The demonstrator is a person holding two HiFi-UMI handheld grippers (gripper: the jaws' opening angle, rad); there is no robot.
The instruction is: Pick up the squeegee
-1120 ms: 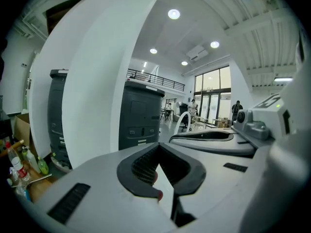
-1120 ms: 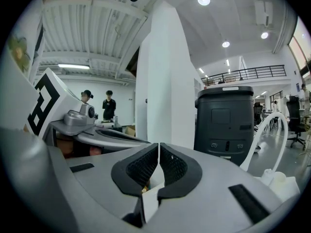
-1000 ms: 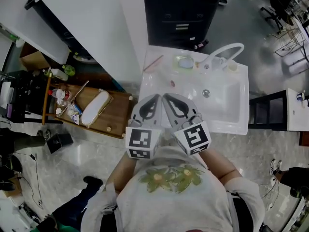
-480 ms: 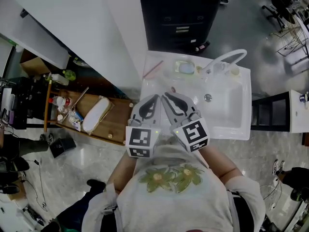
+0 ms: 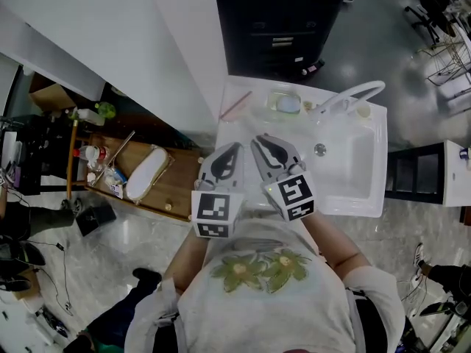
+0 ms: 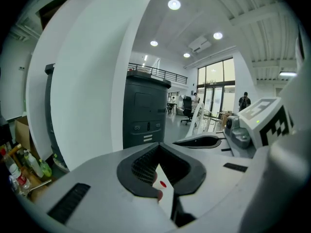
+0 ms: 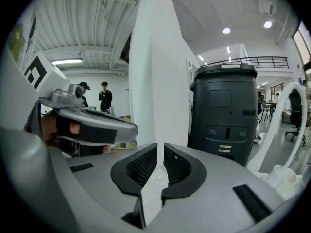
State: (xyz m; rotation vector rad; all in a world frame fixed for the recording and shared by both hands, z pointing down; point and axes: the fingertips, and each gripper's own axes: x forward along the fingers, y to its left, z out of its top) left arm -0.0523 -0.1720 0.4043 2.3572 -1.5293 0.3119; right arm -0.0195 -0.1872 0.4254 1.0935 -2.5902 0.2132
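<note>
Well, your left tongs point(image 5: 236, 148) and right tongs point(image 5: 257, 140) hover clenched, empty, over the sink point(image 5: 353, 207); squeegee unseen, probably light, stiff: take its handle

The left tool point(image 5: 234, 148) and right tool point(image 5: 257, 140) share pale grey moulded shells; black ribbed pads point(image 7: 141, 168) sit in black surrounds; black slots mark their upper faces; each bears a white cube point(image 5: 213, 215) printed with black square markers; the person wears a pale long-sleeved top point(image 5: 257, 304) with green-and-yellow flowers.
</note>
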